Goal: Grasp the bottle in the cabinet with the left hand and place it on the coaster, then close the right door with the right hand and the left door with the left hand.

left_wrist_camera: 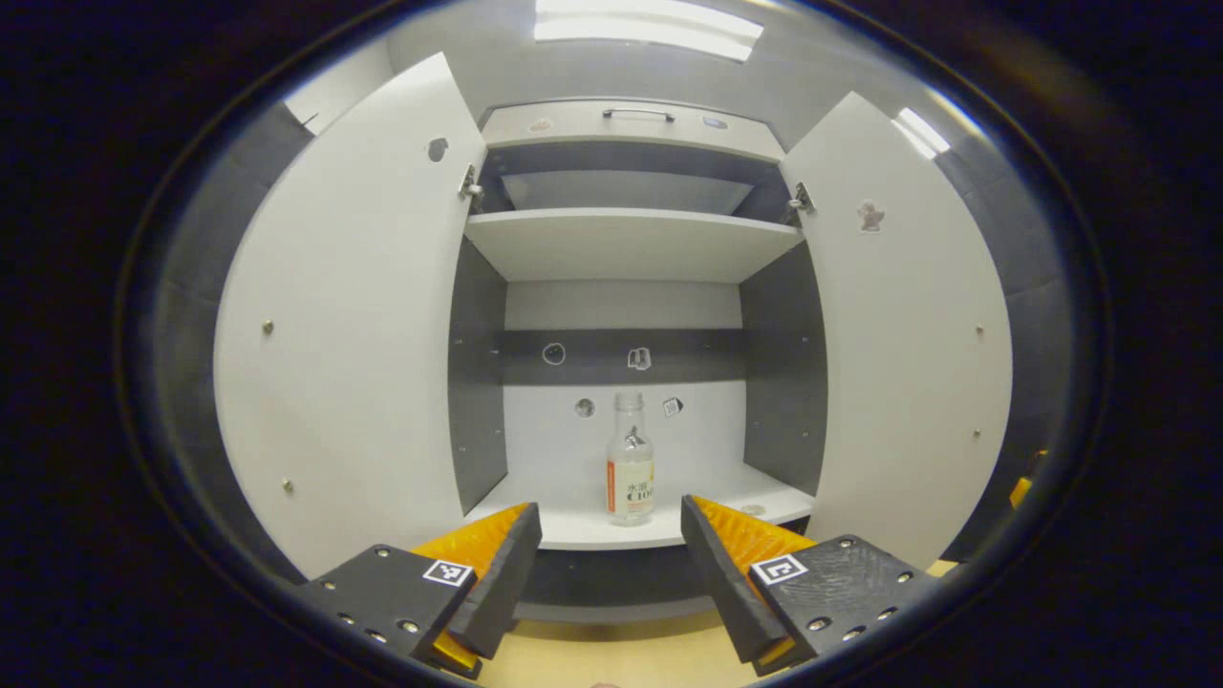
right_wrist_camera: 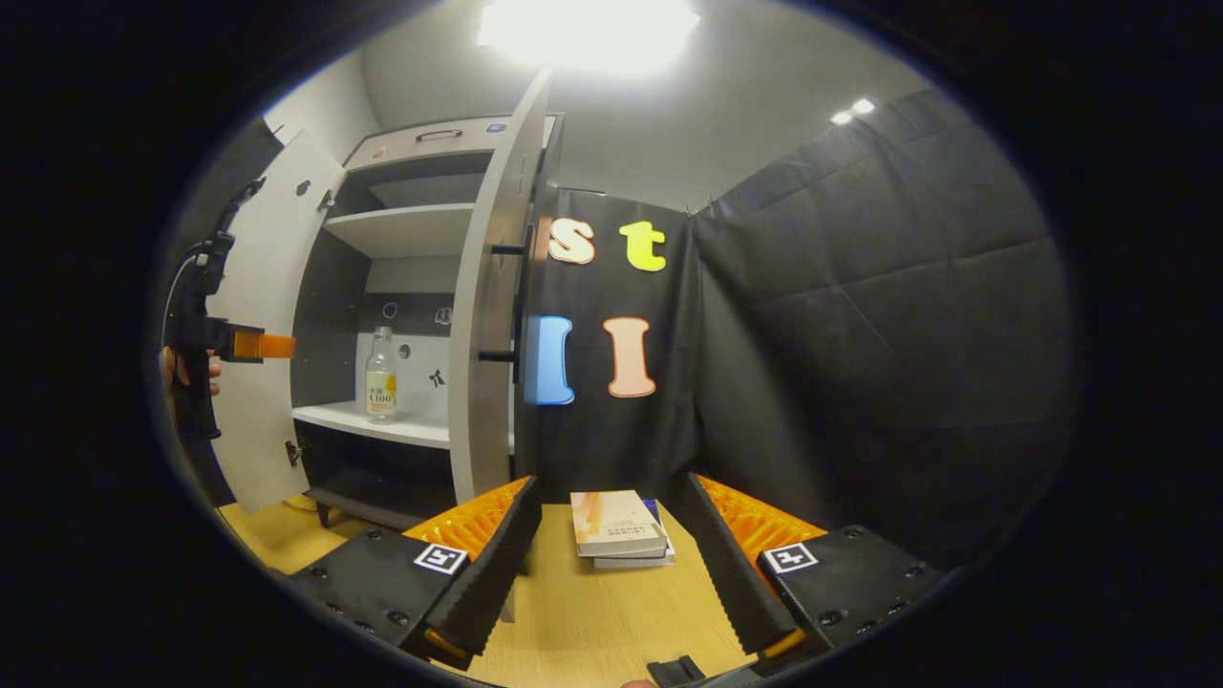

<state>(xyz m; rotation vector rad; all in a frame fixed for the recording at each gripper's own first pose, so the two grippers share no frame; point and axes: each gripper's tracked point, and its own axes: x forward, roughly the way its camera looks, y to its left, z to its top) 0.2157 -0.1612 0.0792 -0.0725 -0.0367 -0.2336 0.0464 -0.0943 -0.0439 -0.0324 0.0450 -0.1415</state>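
In the left gripper view, the left gripper (left_wrist_camera: 611, 564) faces straight into an open cabinet (left_wrist_camera: 626, 244), its fingers (left_wrist_camera: 506, 573) spread wide apart and grasping nothing. The bottle (left_wrist_camera: 631, 462) stands upright on the cabinet's lower shelf (left_wrist_camera: 573, 526), near the shelf's front edge and roughly centred between the two fingers, though still well beyond their tips. It is clear, with a pale label on its lower half. The left door (left_wrist_camera: 354, 325) and the right door (left_wrist_camera: 908, 334) are both swung fully open to either side. A strip of light wooden surface (left_wrist_camera: 611, 655) shows below the fingers. In the right gripper view, the right gripper (right_wrist_camera: 611, 564) is also released, its fingers (right_wrist_camera: 497, 564) wide apart and empty above the wooden surface (right_wrist_camera: 592, 631). Just beyond the fingertips, a small stack of books (right_wrist_camera: 619, 527) lies on that surface, in front of the dark booth wall. To the left stands the cabinet (right_wrist_camera: 401, 229), seen at an angle, with the bottle (right_wrist_camera: 381, 374) upright on its lower shelf (right_wrist_camera: 373, 420) and the right door (right_wrist_camera: 492, 315) edge-on toward the camera. Farther left, the left gripper (right_wrist_camera: 263, 345) is held in a hand (right_wrist_camera: 182, 373) in front of the left door (right_wrist_camera: 263, 315), level with the bottle and well apart from it.
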